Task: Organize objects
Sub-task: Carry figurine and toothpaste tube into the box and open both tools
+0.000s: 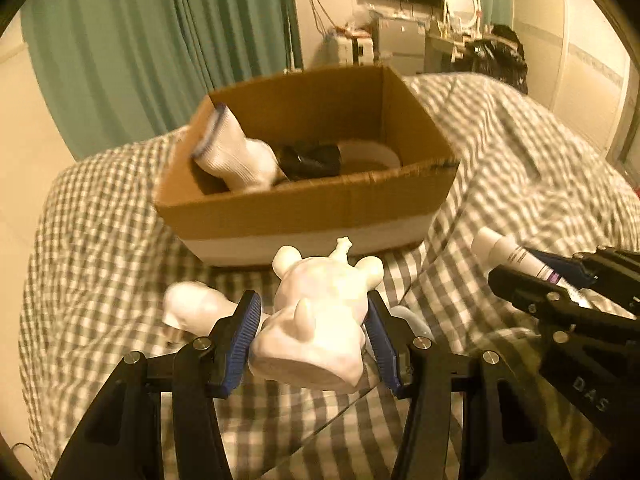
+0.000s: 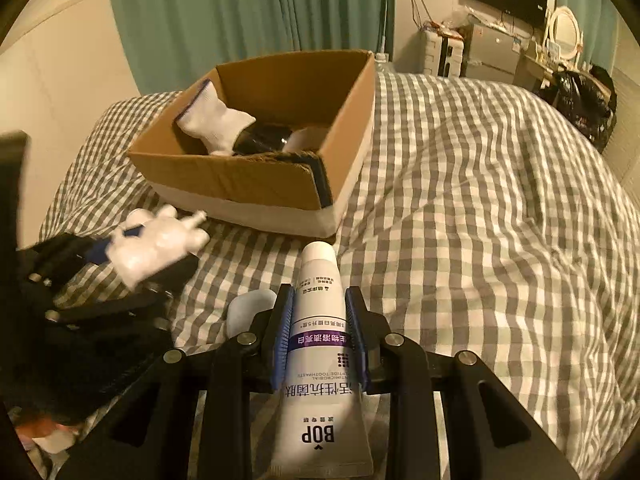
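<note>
Beside box (image 2: pixel 256 184), toothpaste (image 2: pixel 320 344) label, perhaps BOP

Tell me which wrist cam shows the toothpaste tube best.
The right wrist view. There the toothpaste tube runs up the frame centre, clamped in the right gripper, with the BOP label readable. The left wrist view shows only its cap end at the right edge, slightly blurred, with the rest hidden by the right gripper.

Matt brown cardboard is seen in the box (image 1: pixel 304 204); smooth glossy plastic in the toothpaste tube (image 2: pixel 320 344); checked cloth on the bed (image 2: pixel 480 200).
</note>
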